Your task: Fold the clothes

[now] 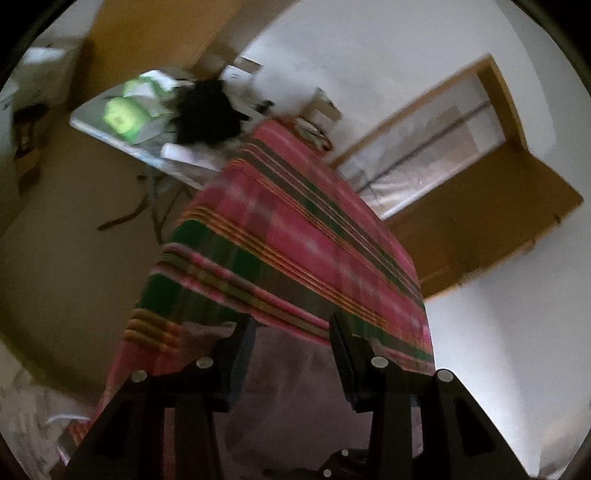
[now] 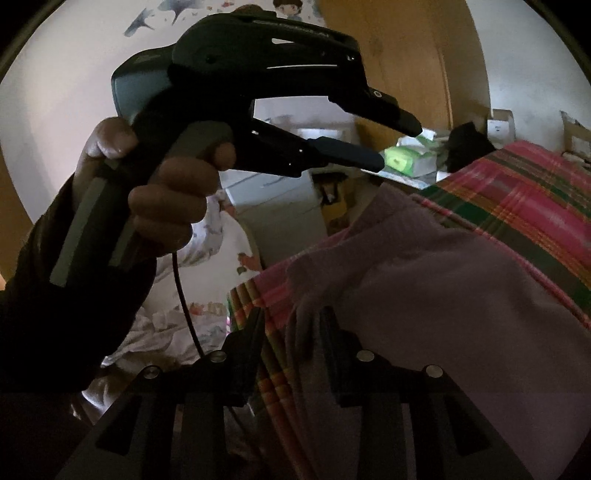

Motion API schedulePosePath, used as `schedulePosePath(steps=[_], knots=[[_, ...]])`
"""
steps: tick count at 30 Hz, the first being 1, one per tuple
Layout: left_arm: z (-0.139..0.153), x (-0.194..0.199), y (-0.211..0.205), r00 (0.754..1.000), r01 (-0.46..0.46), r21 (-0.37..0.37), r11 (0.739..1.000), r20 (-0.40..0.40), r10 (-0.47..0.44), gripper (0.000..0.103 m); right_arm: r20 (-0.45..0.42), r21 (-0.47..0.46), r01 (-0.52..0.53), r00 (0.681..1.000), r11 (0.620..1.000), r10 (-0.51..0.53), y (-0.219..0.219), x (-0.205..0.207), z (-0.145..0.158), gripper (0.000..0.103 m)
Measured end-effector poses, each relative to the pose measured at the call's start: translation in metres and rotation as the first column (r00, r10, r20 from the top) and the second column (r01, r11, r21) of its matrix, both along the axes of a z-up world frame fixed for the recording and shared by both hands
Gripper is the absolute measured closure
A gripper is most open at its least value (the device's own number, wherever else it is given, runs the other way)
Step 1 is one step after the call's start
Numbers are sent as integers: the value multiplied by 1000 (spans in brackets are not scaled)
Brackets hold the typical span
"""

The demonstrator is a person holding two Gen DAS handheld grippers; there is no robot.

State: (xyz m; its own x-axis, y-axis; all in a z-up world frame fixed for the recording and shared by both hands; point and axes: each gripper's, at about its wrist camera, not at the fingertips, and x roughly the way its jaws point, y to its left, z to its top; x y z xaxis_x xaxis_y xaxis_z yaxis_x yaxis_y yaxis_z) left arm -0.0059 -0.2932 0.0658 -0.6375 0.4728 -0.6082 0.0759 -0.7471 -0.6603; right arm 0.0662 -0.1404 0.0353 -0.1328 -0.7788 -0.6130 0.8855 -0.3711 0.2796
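Holding the pale lilac garment (image 2: 443, 295) at lower centre of the right wrist view, my right gripper (image 2: 291, 325) was clamped on its edge. My left gripper (image 1: 291, 332) stood with jaws apart, empty, above the plaid cloth (image 1: 295, 229). A hand (image 2: 162, 192) gripped its handle at upper left.

I am in a home, likely a child's bedroom; cartoon whale stickers (image 2: 142, 20) dot the white wall. A plaid cloth (image 1: 295, 229) covers my desk; wooden doors (image 1: 491, 221) stand open; tissue packs (image 1: 127, 110) clutter a folding table (image 1: 110, 136).
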Motion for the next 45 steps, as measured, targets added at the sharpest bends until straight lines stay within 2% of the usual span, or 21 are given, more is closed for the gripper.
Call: schedulePosePath(steps=[3, 8, 12, 16, 25, 26, 28, 33, 37, 45], knots=[[-4, -12, 18, 998, 52, -55, 997, 35, -51, 61, -7, -14, 17, 1000, 1000, -17, 9, 1, 6, 71], [-27, -28, 23, 988, 39, -110, 993, 153, -21, 61, -6, -39, 69, 998, 997, -69, 23, -7, 10, 71], [-36, -33, 19, 984, 29, -107, 994, 180, -9, 61, 19, -38, 126, 992, 991, -125, 35, -19, 7, 71], [-58, -37, 16, 966, 34, -63, 997, 259, -16, 61, 44, -17, 190, 981, 982, -189, 38, -32, 1, 71], [-65, -32, 15, 967, 36, -14, 999, 253, -32, 62, 10, 80, 297, 954, 951, -299, 38, -53, -14, 70], [-65, -31, 15, 967, 36, -12, 999, 252, -32, 65, 9, 85, 304, 952, 949, -306, 39, -54, -15, 70], [-65, -31, 16, 966, 31, -51, 998, 259, -17, 74, 15, 89, 311, 950, 946, -313, 38, -57, -17, 70], [-66, -29, 16, 972, 16, -42, 999, 236, -6, 76, 30, 94, 317, 947, 944, -320, 38, -62, -20, 70], [-58, -27, 16, 980, -15, -77, 997, 197, 30, 78, 35, 101, 321, 945, 942, -325, 38, -61, -22, 70], [-66, -28, 7, 984, -55, -48, 997, 166, 62, 78, 46, 104, 327, 942, 939, -333, 40, -63, -24, 70]])
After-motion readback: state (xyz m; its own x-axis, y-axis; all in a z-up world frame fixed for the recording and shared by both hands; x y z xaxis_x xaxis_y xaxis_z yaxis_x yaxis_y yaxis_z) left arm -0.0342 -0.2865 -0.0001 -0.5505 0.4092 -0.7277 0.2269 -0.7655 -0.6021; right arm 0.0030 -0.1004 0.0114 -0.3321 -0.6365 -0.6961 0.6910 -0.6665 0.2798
